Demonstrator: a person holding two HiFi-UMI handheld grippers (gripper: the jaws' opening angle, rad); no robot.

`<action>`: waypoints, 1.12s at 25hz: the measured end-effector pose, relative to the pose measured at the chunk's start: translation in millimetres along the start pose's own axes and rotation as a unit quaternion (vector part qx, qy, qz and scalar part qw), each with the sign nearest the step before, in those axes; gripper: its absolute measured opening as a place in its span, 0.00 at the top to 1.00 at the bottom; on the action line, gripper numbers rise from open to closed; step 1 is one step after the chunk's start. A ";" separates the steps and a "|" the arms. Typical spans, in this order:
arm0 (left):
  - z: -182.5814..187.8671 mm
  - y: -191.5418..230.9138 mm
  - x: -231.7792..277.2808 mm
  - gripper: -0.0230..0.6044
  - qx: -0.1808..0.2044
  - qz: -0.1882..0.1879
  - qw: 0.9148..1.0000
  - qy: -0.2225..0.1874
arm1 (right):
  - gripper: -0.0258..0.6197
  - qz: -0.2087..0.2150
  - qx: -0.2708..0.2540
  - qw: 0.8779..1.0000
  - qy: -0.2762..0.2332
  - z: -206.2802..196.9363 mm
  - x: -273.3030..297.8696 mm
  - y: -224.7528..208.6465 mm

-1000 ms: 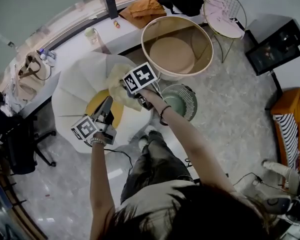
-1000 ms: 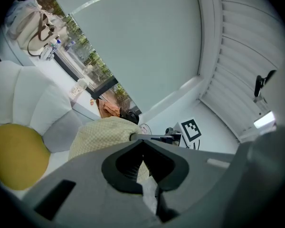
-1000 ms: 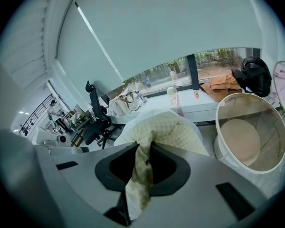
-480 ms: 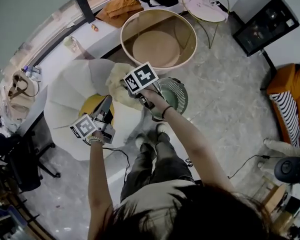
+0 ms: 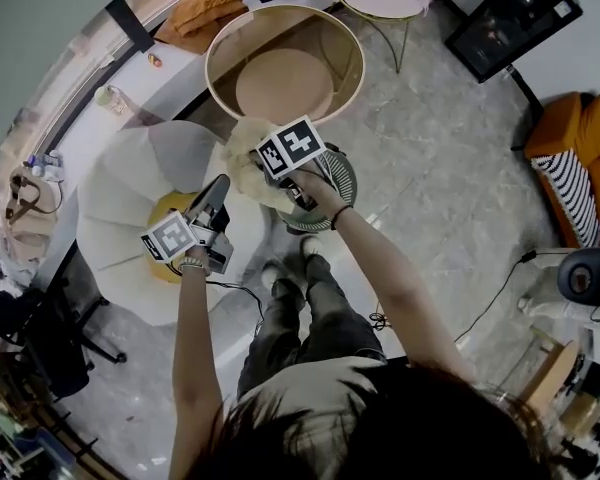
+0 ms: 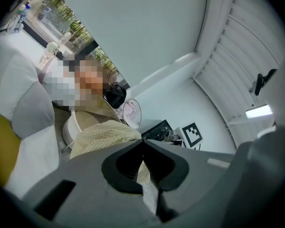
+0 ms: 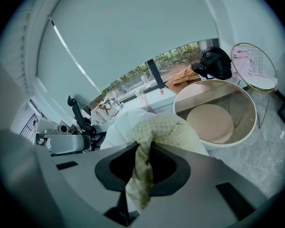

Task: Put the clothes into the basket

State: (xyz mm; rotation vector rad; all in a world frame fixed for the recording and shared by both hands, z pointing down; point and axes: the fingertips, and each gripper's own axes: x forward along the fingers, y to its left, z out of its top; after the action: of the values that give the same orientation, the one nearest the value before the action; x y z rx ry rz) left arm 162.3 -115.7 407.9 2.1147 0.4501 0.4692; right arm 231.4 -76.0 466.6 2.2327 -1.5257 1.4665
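Transport looks like the step in hand. A pale yellow checked cloth [image 5: 245, 158] is hanging in the air between the two tools, just short of the round beige basket [image 5: 280, 83], on the person's side of its rim. It is not yet over the opening.

The right hand-held gripper [image 5: 275, 168] is pinching a twisted fold of the cloth [image 7: 166, 127]. In the right gripper view its jaws [image 7: 143, 148] are pressing together on the fabric, which is trailing down through the gap, and the basket [image 7: 218, 118] is lying beyond them with its bare floor showing and nothing in it.

The left hand-held gripper [image 5: 223, 180] is sitting farther from the basket than the right one. It is gripping another part of the same cloth [image 6: 102, 134]. In the left gripper view its jaws [image 6: 142, 141] are closing on a thin pale strip of fabric, with no open gap showing.

A white rounded seat with a yellow cushion [image 5: 130, 198] is standing beside the basket, to its left in the head view. A round green thing [image 5: 332, 183] is resting on the floor near the basket, partly under the cloth.

The next move, as I judge it, is bringing both grippers forward until the cloth is hanging fully inside the basket's rim. Then both pairs of jaws should spread, so that neither end is snagging on the wall or draping outside.
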 end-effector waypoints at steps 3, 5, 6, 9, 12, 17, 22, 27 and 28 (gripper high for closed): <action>-9.8 -6.3 19.2 0.95 -0.001 -0.005 1.000 0.011 | 0.87 -0.007 0.009 1.000 0.001 -11.1 -10.1 -18.4; -17.2 -10.8 29.7 0.95 -0.001 -0.008 1.000 0.021 | 0.87 -0.013 0.015 1.000 0.002 -17.9 -17.0 -29.9; -21.3 -13.2 34.3 0.95 0.000 -0.010 1.000 0.026 | 0.87 -0.016 0.018 1.000 0.001 -21.2 -20.9 -35.5; -34.5 -20.2 48.5 0.95 -0.002 -0.011 0.999 0.037 | 0.87 -0.022 0.031 0.999 -0.003 -31.2 -33.6 -52.8; -47.8 -25.4 62.9 0.95 -0.005 -0.013 0.999 0.046 | 0.87 -0.023 0.044 0.999 -0.004 -41.7 -44.1 -67.3; -66.4 -36.1 86.3 0.95 -0.007 -0.018 0.998 0.059 | 0.87 -0.020 0.046 0.999 0.007 -60.0 -56.3 -84.8; -77.9 -46.0 104.8 0.95 -0.009 -0.019 0.998 0.066 | 0.87 -0.018 0.055 0.998 0.027 -75.0 -66.8 -101.3; -88.2 -45.0 119.8 0.95 -0.004 -0.020 0.996 0.081 | 0.87 -0.009 0.070 0.997 0.033 -84.1 -69.8 -111.6; -90.7 -44.9 124.6 0.95 -0.004 -0.022 0.996 0.085 | 0.87 -0.007 0.074 0.997 0.033 -84.9 -70.2 -115.2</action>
State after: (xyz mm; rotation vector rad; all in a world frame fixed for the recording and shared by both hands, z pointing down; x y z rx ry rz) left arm 219.2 31.3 438.2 2.0609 0.5898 0.6277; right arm 258.1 74.7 511.0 2.2437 -1.4223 1.6827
